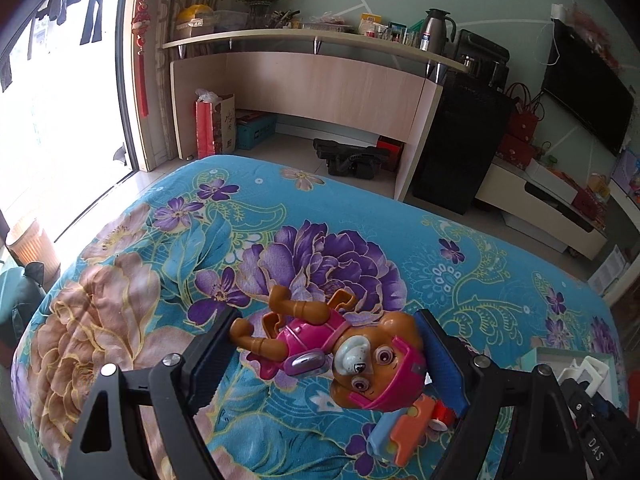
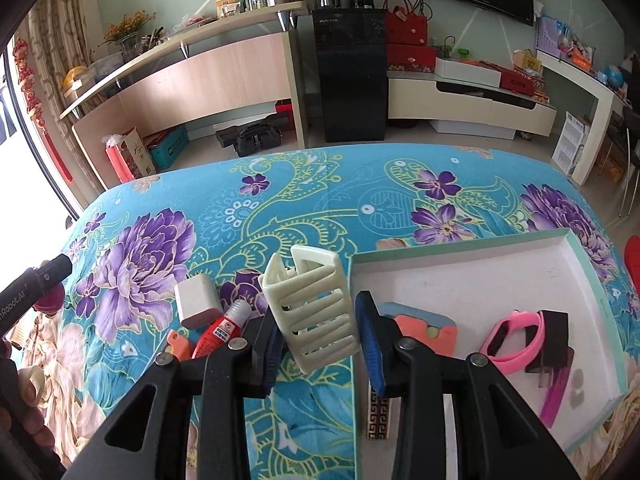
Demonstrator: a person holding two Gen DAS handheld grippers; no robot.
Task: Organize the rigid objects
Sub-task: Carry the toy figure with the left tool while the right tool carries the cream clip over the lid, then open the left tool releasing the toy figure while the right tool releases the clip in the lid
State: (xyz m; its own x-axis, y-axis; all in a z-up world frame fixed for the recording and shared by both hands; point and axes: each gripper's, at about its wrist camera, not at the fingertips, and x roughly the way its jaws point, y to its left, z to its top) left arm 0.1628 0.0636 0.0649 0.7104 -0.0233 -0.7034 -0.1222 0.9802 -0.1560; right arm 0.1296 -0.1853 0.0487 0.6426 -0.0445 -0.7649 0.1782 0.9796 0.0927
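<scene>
1. Left gripper (image 1: 324, 356) wide, clamped on the toy dog (image 1: 332, 344), lifted above the bedspread (image 1: 120, 280).
2. Right gripper (image 2: 320, 332) narrow, gripping the white rack (image 2: 312, 316) beside the tray (image 2: 592, 280).

I'm working over a bed spread (image 2: 320, 200) of turquoise cloth with big purple and pink flowers. Lying on it I see a shallow white tray (image 2: 592, 280), a white charger block (image 2: 198, 306), a red tube (image 2: 224, 330), and what may be an orange clip (image 2: 178, 344).
</scene>
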